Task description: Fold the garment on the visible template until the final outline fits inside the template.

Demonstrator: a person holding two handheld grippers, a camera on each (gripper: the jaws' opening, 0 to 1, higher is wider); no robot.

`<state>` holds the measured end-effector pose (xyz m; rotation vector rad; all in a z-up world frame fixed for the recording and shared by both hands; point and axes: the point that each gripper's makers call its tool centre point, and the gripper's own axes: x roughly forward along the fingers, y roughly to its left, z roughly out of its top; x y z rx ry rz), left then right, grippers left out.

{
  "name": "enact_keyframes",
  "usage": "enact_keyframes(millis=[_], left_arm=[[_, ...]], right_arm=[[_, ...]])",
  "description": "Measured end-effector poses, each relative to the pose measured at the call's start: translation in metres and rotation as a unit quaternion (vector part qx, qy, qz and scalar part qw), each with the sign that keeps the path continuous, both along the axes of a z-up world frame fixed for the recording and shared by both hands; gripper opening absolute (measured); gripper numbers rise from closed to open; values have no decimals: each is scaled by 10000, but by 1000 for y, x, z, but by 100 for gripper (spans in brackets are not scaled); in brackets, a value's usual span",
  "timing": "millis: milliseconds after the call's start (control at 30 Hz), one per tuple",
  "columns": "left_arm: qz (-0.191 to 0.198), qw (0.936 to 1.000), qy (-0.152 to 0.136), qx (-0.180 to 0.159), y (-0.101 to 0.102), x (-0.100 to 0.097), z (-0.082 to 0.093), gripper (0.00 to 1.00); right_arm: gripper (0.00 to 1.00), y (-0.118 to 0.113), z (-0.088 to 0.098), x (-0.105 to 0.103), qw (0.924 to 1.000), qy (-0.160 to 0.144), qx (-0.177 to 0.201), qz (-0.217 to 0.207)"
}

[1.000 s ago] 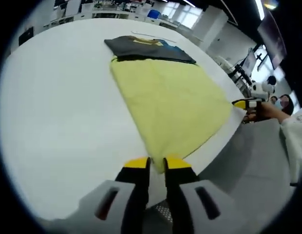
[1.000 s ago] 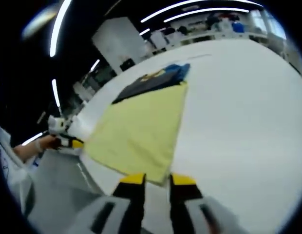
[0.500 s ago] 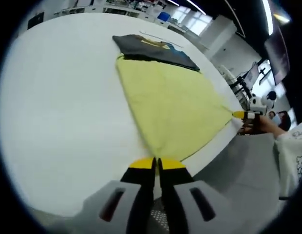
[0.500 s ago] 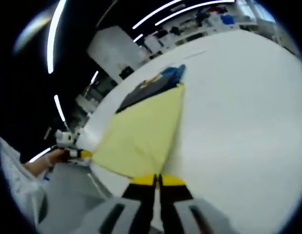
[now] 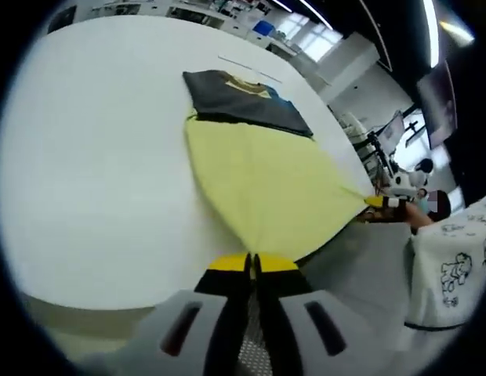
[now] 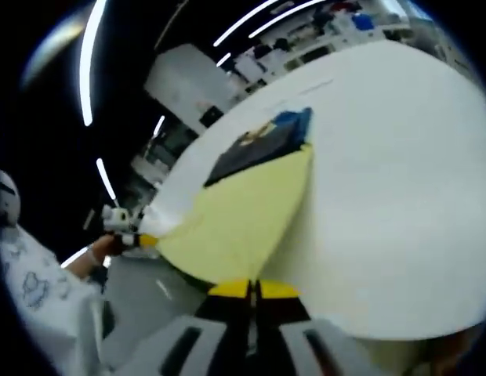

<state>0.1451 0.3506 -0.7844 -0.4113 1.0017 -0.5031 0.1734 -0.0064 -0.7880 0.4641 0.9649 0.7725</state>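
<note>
We see one yellow garment [image 5: 266, 192] stretched off the near edge of the white table [image 5: 94, 157], each near corner pinched by one clamped tool, left gripper [image 5: 252, 262] and right gripper [image 6: 252, 288], one dark garment [image 5: 239, 98] at its far end, bare tabletop either side

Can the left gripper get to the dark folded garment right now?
Probably not: the left gripper is shut on a near corner of the yellow garment, with the dark garment beyond its far edge. It would have to let go first.
</note>
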Motion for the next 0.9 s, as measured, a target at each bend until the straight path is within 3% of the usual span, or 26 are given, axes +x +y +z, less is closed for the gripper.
enact_keyframes(millis=[67,400,433,467,500,567,700,833,867,900], left_arm=[[206,9995,-124,-185,2,4,16,0],[343,9976,-427,-434,-12,-11,60,0],[406,9967,-435,-551,-14,-11,65,0],[632,9918,-566,-959,-19,-4,78,0],[779,9897,-583,-1051,-17,-1,82,0],[684,9914,-767,-817,-9,6,84,0],[877,9839,-962,-1224,-5,32,101,0],[788,9811,-1399,-1076,4,68,109,0],[843,9811,-1319,-1139,4,78,110,0],[792,9803,-1428,-1111,4,85,112,0]], right_arm=[[0,-3,3,-8,9999,84,80,-38],[0,-9,35,-29,9979,430,439,-200],[0,-9,39,-29,9976,444,481,-215],[0,-9,47,-27,9973,429,561,-224],[0,-8,57,-20,9961,362,726,-357],[0,-6,70,-13,9949,301,854,-451],[0,1,99,18,9905,-63,1208,-650],[0,-2,112,59,9840,-317,1485,-937],[0,0,114,65,9836,-326,1507,-940],[0,2,116,71,9836,-411,1511,-898]])
